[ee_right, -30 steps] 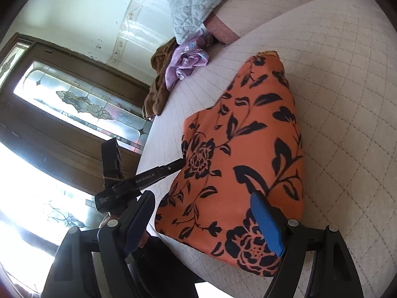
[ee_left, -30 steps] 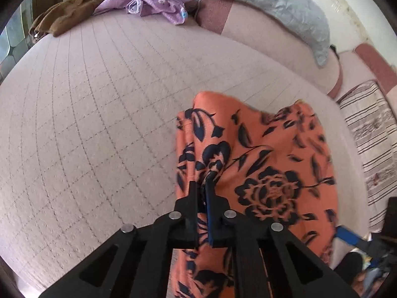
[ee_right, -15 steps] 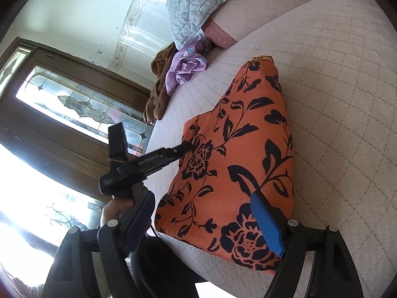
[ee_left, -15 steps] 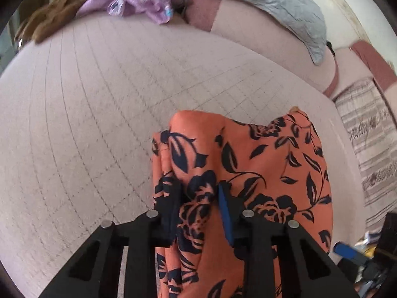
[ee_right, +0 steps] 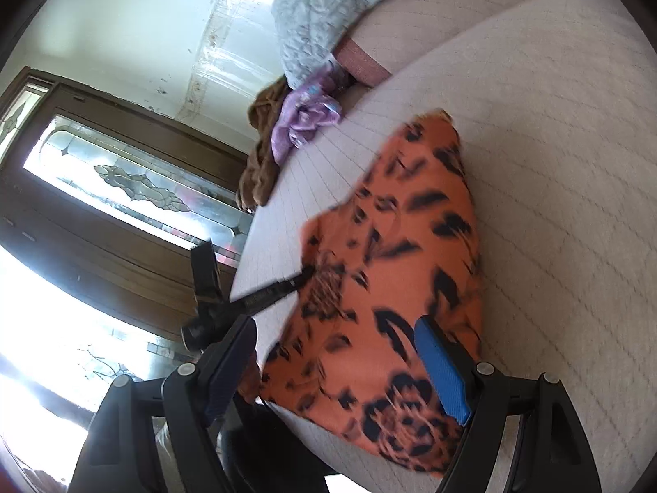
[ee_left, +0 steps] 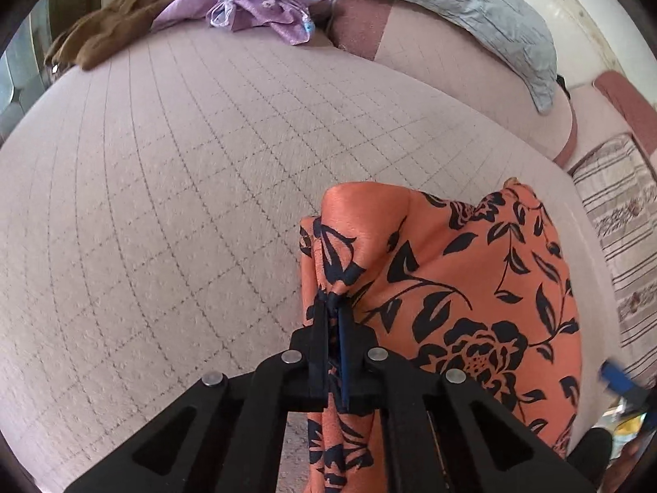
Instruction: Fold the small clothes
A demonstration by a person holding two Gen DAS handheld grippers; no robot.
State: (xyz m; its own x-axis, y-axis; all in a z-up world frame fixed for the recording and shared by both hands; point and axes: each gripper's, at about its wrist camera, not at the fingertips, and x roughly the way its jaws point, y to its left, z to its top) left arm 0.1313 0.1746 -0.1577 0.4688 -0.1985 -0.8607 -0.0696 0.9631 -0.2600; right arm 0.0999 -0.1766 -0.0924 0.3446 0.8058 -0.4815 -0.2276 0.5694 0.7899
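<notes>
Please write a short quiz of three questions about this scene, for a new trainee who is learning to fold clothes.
1. True or false: the left gripper is shut on the orange floral garment.
2. The right gripper is: A) shut on the garment, B) open, C) holding the purple cloth.
3. Fill in: beside the purple cloth, at the far edge of the quilted bed cover, lies a ____ cloth.

Key: 1 true; 2 B; 3 brown.
</notes>
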